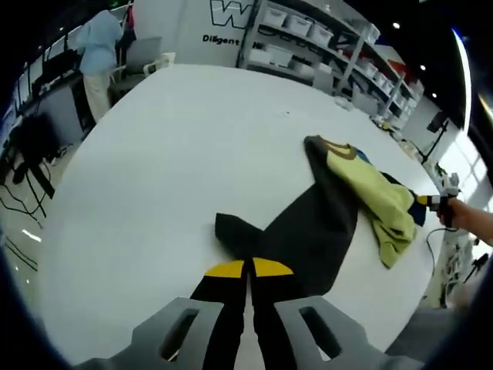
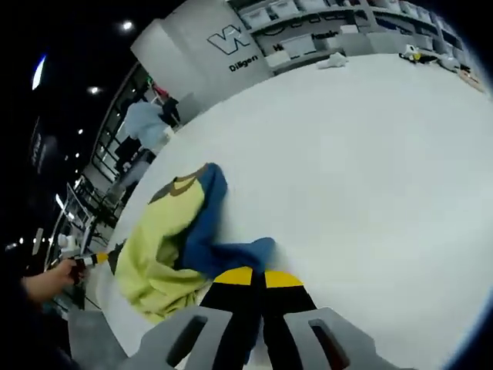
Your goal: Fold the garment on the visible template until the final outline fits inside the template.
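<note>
We had the garment [image 1: 339, 208] spread out on the white counter [image 1: 169, 169], and in the left gripper view it ran away from us on a slant: the dark panel started right at the left gripper [image 1: 248, 271] and climbed toward two o'clock, where the yellow-green part [image 1: 373, 196] and the collar lay bunched. So its long axis went from six o'clock to roughly two, and we were at the near, dark end of it. The left jaws were pressed together, and the dark cloth ran straight into them (we judged them clamped on that corner, though the pinch itself sat under the yellow tips).

In the right gripper view the same garment [image 2: 173, 247] lay from the other side. The blue fabric [image 2: 223, 250] trailed down to the right gripper [image 2: 258, 279], the yellow-green bulk sat out toward nine and ten o'clock, and the collar pointed toward eleven. The right jaws were together too, the blue edge meeting them at the tips, so we read them as holding that edge.

Each gripper was at its own end, then, with the bunched middle between them. Neither was the nearer; the fold, in our judgement, turned on drawing both ends across that long axis. We could not make out a template outline on the counter. A hand [image 1: 470, 217] holding a small tool showed at three o'clock in the left gripper view, just beyond the cloth.
</note>
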Demonstrator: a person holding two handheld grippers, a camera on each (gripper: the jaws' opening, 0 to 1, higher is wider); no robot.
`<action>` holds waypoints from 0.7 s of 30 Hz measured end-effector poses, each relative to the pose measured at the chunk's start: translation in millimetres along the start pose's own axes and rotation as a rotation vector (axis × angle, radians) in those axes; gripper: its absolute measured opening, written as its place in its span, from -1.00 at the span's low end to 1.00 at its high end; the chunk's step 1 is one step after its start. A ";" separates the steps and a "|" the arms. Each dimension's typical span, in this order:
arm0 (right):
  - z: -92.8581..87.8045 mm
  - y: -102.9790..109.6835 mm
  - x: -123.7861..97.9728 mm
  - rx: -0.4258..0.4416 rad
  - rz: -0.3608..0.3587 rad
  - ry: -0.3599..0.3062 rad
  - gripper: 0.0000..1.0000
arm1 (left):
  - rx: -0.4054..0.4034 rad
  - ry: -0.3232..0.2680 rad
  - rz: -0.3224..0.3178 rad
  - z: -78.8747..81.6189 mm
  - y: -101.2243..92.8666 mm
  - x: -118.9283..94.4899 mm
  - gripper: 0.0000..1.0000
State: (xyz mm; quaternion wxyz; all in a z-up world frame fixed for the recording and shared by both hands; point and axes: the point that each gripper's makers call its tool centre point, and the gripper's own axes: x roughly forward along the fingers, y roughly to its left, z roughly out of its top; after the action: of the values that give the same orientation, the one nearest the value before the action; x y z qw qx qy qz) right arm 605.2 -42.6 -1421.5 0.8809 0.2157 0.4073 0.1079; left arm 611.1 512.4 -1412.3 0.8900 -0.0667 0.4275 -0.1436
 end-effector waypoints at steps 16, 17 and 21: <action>4.9 -54.0 -18.5 0.229 -0.084 -0.037 -1.00 | -0.066 0.001 0.084 -15.1 34.1 -18.2 -1.00; 6.8 -55.5 -19.7 0.238 -0.085 -0.034 -1.00 | -0.067 0.001 0.088 -14.4 36.8 -19.2 -1.00; 15.3 -67.9 -21.1 0.245 -0.094 -0.025 -1.00 | -0.063 -0.001 0.103 -10.3 45.8 -21.5 -1.00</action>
State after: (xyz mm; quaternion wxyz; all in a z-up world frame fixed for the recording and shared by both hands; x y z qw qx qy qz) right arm 604.3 -114.9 -1430.3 0.8571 0.3036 0.4159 0.0135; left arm 599.4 562.6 -1413.9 0.8939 -0.0726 0.4343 -0.0838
